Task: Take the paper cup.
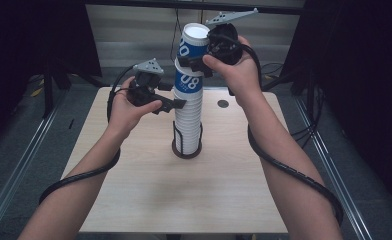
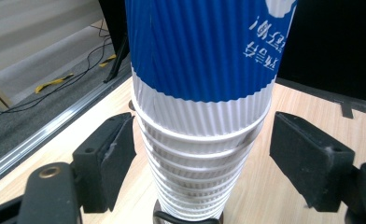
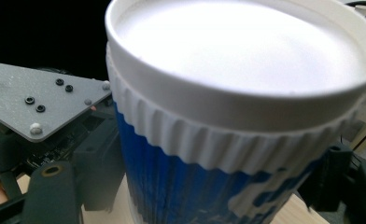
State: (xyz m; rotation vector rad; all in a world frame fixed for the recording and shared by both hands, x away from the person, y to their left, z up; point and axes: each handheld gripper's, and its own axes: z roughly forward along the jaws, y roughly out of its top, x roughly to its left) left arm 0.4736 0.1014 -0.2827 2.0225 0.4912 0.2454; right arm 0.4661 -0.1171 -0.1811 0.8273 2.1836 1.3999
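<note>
- The top cup [image 1: 193, 42], blue with a white rim, sat tilted at the head of the stack [image 1: 188, 107], already lifted partly clear of the cup below it.
- My right tongs [image 1: 196, 61] were closed on that cup's wall just under the rim, jaws on either side, so I could draw it up and off. In the right gripper view the cup's [image 3: 237, 107] open mouth faced the camera, a jaw hard against each flank.
- The stack stood mouth-up in a black wire holder [image 1: 186, 145] near the middle of the table [image 1: 149, 200], which kept the tall column upright.
- My left tongs [image 1: 176, 104] sat level against the stack, well below the blue cups. Their jaws stood partly open; in the left gripper view the pads [image 2: 118, 156] flanked the white ribbed rims [image 2: 197, 177], the left one at the rims and the right one clear, so nothing was gripped.
- I judged that hand was placed there to steady the lower cups while the top one came free, and had let go so the stack would not be dragged up with it.
</note>
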